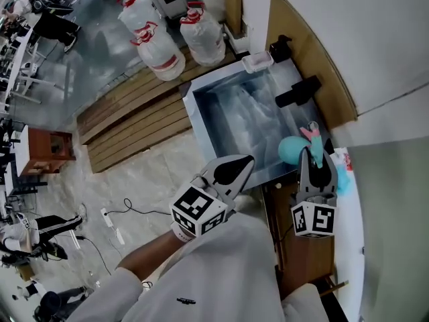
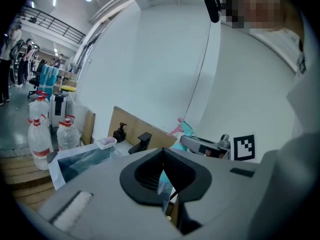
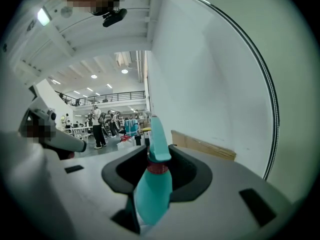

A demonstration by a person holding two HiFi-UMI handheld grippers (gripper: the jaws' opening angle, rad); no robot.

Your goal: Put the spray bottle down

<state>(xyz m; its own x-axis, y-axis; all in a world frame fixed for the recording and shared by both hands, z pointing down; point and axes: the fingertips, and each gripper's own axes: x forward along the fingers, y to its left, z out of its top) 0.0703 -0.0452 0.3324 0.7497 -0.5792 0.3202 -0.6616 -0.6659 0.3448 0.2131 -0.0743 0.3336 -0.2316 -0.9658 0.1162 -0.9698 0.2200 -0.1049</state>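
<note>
A teal spray bottle (image 1: 292, 149) with a pink trigger is clamped between the jaws of my right gripper (image 1: 316, 155), above the sink's near right corner. In the right gripper view the bottle (image 3: 151, 194) fills the gap of the right gripper (image 3: 156, 150) and its nozzle points away. My left gripper (image 1: 244, 164) hangs over the sink's front edge, left of the bottle. In the left gripper view its jaws (image 2: 161, 152) meet at the tips with nothing held. The spray bottle (image 2: 187, 128) and the right gripper (image 2: 205, 145) show beyond them.
A steel sink (image 1: 201, 107) lies ahead with a black faucet (image 1: 298, 91), a black soap dispenser (image 1: 280, 47) and a white dish (image 1: 257, 61) along its far side. Large water jugs (image 1: 201, 33) and wooden pallets (image 1: 134, 116) sit on the floor to the left.
</note>
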